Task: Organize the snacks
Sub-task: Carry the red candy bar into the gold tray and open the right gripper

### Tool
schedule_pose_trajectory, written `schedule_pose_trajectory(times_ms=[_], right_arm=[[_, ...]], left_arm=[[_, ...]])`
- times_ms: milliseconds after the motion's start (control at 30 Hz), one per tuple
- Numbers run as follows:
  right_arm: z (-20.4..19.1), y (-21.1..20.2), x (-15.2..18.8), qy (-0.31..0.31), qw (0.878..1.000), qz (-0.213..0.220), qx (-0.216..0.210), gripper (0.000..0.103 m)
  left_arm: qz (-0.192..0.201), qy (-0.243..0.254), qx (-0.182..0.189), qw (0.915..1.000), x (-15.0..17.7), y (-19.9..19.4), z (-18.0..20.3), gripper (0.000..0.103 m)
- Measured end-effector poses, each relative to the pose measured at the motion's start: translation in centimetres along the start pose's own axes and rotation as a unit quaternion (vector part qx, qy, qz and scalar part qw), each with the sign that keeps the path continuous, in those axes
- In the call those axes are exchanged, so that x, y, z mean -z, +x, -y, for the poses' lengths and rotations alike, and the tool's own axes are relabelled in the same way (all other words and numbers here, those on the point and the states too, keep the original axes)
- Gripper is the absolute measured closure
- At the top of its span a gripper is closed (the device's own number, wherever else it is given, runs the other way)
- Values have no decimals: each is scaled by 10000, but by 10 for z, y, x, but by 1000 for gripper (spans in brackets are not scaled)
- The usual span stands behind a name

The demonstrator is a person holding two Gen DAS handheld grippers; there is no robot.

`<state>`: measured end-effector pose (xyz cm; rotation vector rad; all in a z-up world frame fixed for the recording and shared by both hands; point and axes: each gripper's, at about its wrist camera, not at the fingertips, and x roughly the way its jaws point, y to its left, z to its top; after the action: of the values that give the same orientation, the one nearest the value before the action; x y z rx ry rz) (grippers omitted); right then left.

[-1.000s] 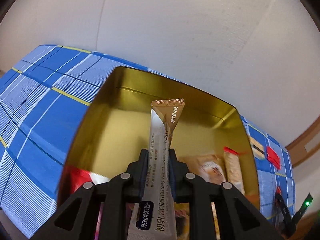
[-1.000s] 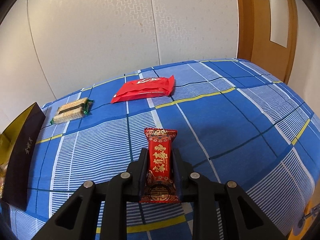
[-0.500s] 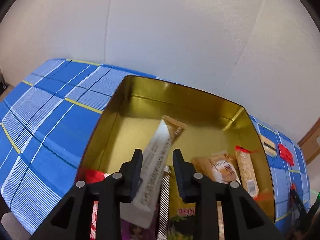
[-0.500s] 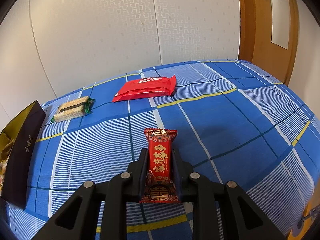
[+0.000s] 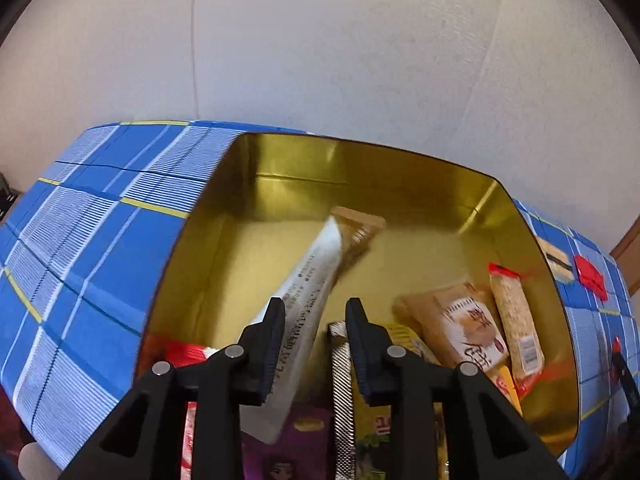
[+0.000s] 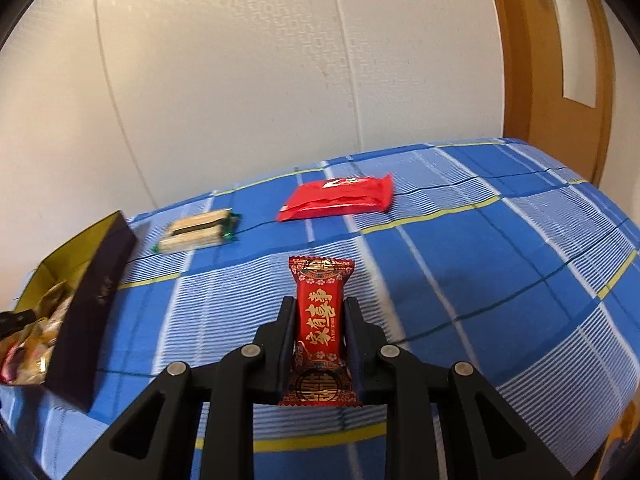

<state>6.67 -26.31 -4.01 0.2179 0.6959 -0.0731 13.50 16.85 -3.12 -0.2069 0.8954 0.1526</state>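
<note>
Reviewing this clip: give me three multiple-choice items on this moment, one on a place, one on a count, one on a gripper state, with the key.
1. Where does the white and tan stick packet lie?
A. In the gold tin
B. On the blue checked cloth
C. On the floor

2. How many snacks lie loose on the cloth beyond the right gripper?
A. One
B. Two
C. Four

3. What is the state of the left gripper?
A. Shut on the stick packet
B. Shut on nothing
C. Open

Key: 1 A, the packet slants down inside the tin's walls. 2 B, only the wafer pack and the flat red packet lie there; the red candy is clamped in the right gripper. 3 C, its jaws stand apart, with the packet free between them.
</note>
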Motion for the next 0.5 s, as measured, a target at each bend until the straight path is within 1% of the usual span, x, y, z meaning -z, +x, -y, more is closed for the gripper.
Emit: schedule_pose_trajectory(times_ms=[67, 100, 267, 400, 500], right_arm=[[-8, -4, 3, 14, 9999, -43, -161, 79], [-14, -6, 4, -1, 9996, -71, -283, 79], [-52, -13, 4, -374, 9969, -133, -677, 79], [-95, -20, 4, -767, 9911, -156, -1078, 79], [-120, -26, 4, -987, 9861, -132, -1331, 79]], left_arm=[[168, -22, 1, 9999, 3, -9, -1, 71], [241, -9, 45, 9997, 5, -14, -2, 69], [522, 91, 388, 9978, 24, -41, 3, 68], [521, 73, 600, 9968, 37, -52, 7, 68], [556, 68, 602, 9966, 45, -58, 7, 68]])
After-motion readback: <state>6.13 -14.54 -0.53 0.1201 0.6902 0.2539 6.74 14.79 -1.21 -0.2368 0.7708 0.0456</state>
